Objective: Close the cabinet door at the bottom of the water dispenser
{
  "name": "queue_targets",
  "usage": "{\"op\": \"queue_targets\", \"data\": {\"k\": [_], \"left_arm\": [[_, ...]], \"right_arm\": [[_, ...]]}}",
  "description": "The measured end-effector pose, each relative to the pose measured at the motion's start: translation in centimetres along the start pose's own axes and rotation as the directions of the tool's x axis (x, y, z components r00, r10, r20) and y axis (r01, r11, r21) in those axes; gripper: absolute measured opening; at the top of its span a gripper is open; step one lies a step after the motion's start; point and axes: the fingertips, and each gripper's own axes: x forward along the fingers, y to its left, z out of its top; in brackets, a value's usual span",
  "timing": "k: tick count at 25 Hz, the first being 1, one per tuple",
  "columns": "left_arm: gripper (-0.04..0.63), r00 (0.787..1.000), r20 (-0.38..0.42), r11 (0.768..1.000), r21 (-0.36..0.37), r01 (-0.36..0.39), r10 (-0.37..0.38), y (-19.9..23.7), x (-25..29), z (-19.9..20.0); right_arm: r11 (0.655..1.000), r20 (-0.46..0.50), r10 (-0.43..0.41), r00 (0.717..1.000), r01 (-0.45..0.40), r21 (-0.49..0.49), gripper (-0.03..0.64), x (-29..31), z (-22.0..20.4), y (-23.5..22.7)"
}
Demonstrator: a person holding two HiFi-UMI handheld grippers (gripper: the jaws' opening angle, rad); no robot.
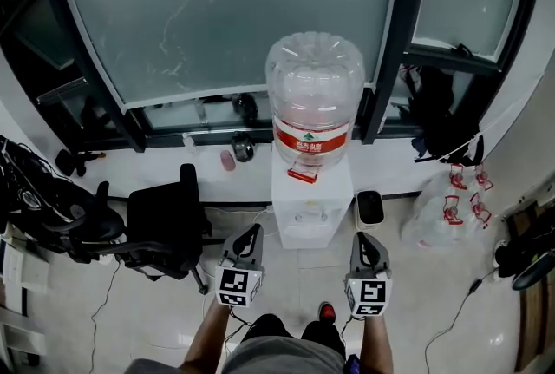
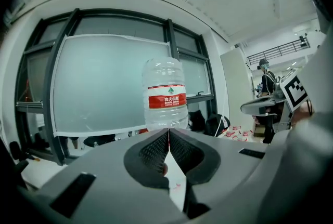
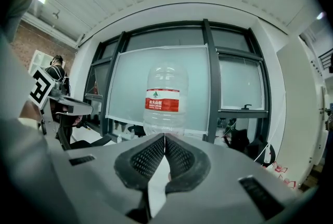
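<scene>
Setting: I read this as an office corner.
Far wall: large frosted windows (image 1: 234,8) in dark frames.
Centre: white water dispenser (image 1: 310,207) topped with a big bottle (image 1: 314,95), against that wall.
Left: black office chair (image 1: 165,229) on pale floor tiles (image 1: 434,294).
Right, left gripper view: desk (image 2: 257,107), a person (image 2: 266,76) beside it.
</scene>
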Motion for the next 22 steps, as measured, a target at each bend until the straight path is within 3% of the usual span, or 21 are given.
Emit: {"op": "queue_targets", "data": {"k": [22], "left_arm": [[0.025, 1.0, 0.002, 1.0, -0.021, 0.023, -0.023, -0.4, 0.0, 0.2]], "right_arm": [[1.0, 0.035, -0.017, 0.999, 0.017, -0.007, 0.02, -0.5, 0.8, 0.5]]}}
